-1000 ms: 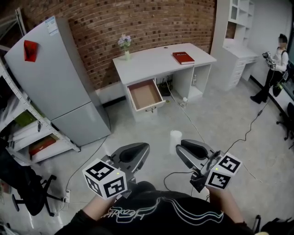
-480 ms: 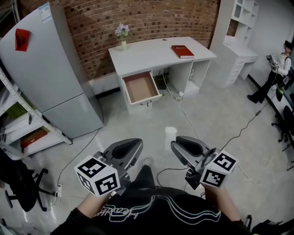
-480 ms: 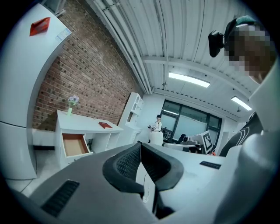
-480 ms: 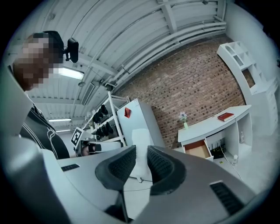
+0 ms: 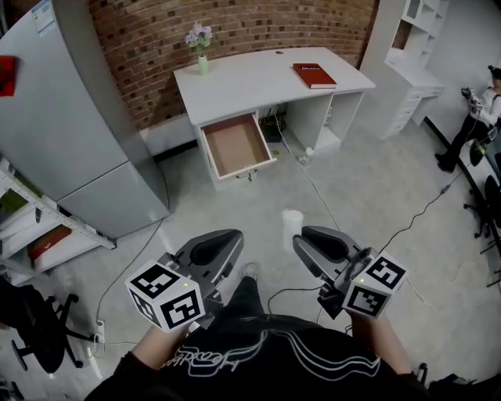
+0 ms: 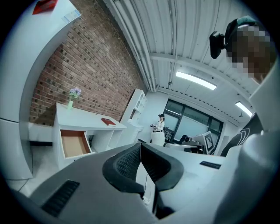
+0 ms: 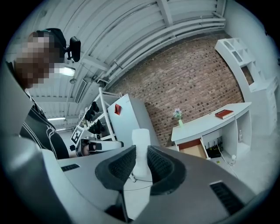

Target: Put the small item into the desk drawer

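Two hand-held grippers (image 5: 223,244) (image 5: 307,241), one white cylinder (image 5: 292,223) — one desk (image 5: 250,82), one open drawer (image 5: 235,147), one red book (image 5: 314,75), one fridge (image 5: 70,133).

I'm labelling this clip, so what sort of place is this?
Probably an indoor room set up like a home office or test lab: a white desk with an open drawer, a grey fridge beside it, and a brick wall behind.

A red brick wall (image 5: 258,23) runs behind a white desk (image 5: 250,78) on a pale grey concrete floor (image 5: 376,180). A tall grey fridge (image 5: 70,133) stands left of the desk, with a metal rack (image 5: 55,213) beside it. White shelving (image 5: 411,47) fills the right corner. Strip lights (image 6: 195,81) hang from a white ribbed ceiling (image 6: 197,39). Dark windows (image 6: 192,120) line the far side.
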A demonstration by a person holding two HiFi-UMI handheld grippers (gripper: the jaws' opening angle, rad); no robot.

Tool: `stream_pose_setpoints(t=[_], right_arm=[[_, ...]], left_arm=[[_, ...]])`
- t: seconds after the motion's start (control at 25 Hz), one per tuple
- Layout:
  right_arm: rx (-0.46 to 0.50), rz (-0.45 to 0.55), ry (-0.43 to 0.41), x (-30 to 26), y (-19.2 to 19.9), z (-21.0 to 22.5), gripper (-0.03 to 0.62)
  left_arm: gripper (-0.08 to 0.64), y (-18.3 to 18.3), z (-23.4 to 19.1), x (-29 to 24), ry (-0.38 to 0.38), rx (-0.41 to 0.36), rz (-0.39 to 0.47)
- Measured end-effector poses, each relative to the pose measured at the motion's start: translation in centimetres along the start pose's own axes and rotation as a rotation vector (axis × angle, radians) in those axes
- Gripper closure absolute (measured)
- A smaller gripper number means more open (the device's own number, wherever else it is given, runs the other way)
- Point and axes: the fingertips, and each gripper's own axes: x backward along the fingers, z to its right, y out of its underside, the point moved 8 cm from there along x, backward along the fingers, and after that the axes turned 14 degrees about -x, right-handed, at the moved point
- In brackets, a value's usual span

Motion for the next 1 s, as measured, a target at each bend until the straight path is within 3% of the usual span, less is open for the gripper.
stream_pose_setpoints(t=[0.64, 1.0], right_arm=[[-0.081, -0.148, 0.118, -19.3, -11.2, 19.5, 0.497], [-0.047, -0.252, 0.128, -26.7, -13.1, 26.8, 0.497]], left_arm=[[0.538, -0.8, -24.4, -18.0, 0.024, 0.114, -0.133], [0.538, 0.8, -31.7, -23.6, 0.009, 0.141, -0.188]])
